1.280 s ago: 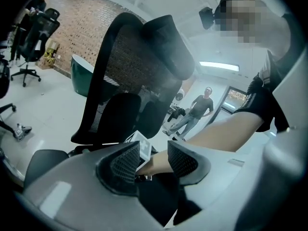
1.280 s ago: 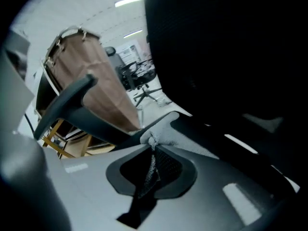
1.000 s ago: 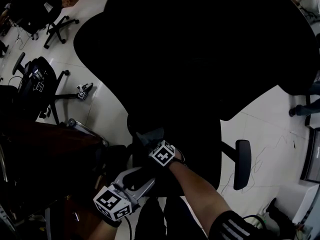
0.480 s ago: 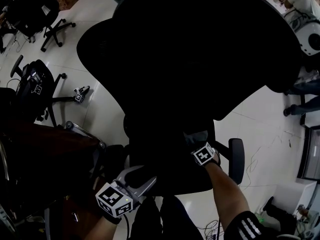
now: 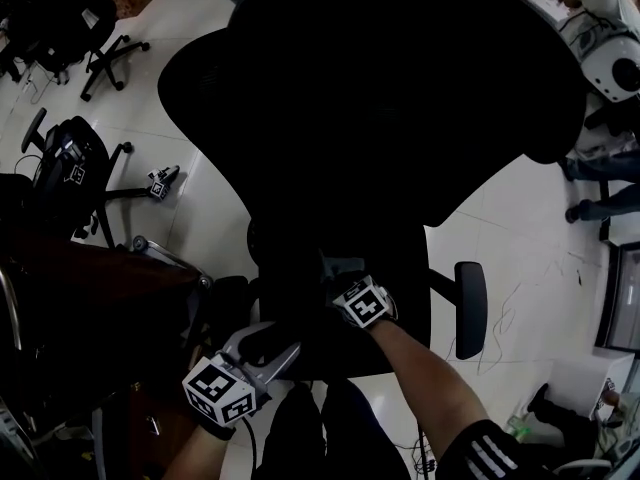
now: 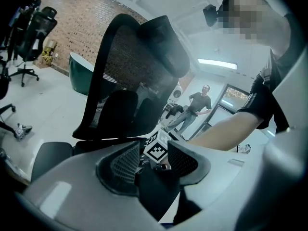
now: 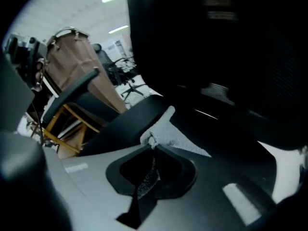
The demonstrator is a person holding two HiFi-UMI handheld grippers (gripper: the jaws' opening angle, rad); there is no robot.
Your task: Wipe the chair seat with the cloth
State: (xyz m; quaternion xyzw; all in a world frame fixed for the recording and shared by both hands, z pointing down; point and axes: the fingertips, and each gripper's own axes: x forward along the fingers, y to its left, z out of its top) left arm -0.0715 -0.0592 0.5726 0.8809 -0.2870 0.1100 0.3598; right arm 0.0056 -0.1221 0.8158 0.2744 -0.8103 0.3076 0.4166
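Observation:
The black office chair has its seat [image 5: 290, 268] below its big mesh backrest [image 5: 400, 98]. My right gripper [image 5: 345, 280] rests on the middle of the seat, shut on a pale grey cloth [image 5: 338, 266]. In the right gripper view the cloth [image 7: 168, 131] bunches at the jaw tips [image 7: 153, 150] and lies flat on the dark seat [image 7: 226, 129]. My left gripper [image 5: 275, 340] is at the seat's front left edge. In the left gripper view its jaws [image 6: 153, 165] stand apart, with the right gripper's marker cube [image 6: 158, 149] visible between them.
The chair's armrest [image 5: 470, 308] juts out at the right. Other office chairs [image 5: 70, 168] stand on the white floor at left. A dark brown desk [image 5: 90, 308] is close on my left. A person [image 6: 199, 102] stands in the background.
My right gripper swept the cloth rightward across the seat, then came back toward the left. The left gripper has stayed at the seat's front edge.

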